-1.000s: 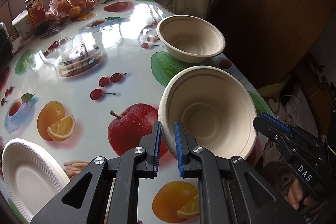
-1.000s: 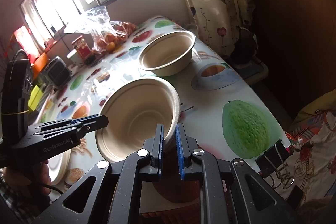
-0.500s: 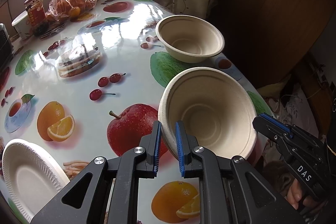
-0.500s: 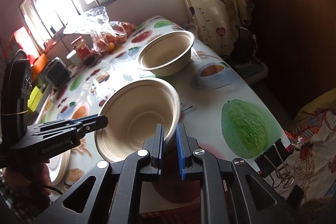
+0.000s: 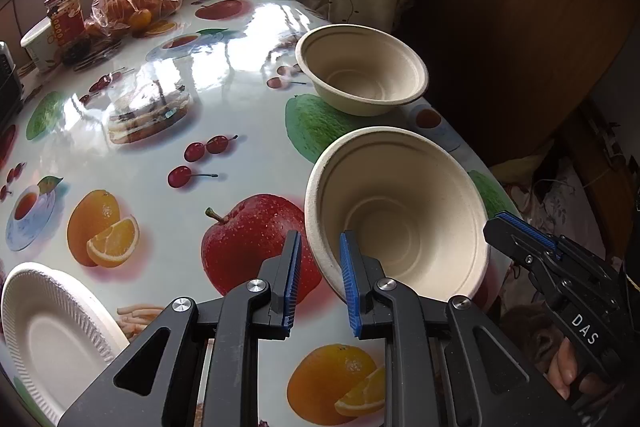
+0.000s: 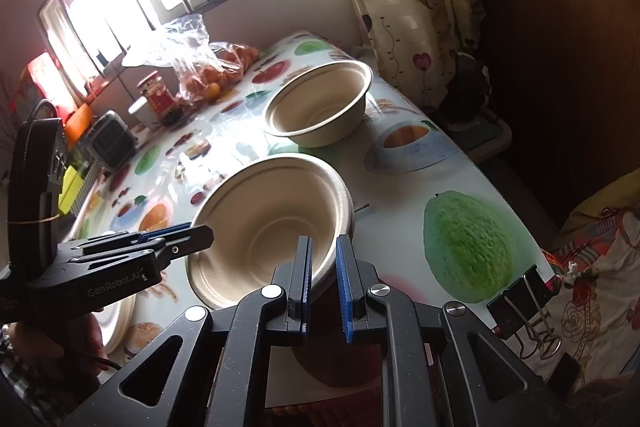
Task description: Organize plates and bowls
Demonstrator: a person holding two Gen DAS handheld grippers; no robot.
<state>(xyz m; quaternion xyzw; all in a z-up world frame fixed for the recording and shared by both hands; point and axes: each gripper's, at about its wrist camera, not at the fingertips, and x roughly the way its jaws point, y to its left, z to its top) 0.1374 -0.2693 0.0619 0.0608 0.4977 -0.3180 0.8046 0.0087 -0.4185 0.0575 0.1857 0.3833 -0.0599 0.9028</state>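
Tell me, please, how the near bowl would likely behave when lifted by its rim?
The near bowl looks like thin moulded pulp, so probably light. Its rim may flex under the one-sided pinch of the right hand-held gripper. Its matte wall should not slip easily; pushed on the glossy tablecloth, it might slide.

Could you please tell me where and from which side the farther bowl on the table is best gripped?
Probably pinch the near rim of the far bowl from above, one finger inside, one outside: it stands upright, mouth open, its wall thin.
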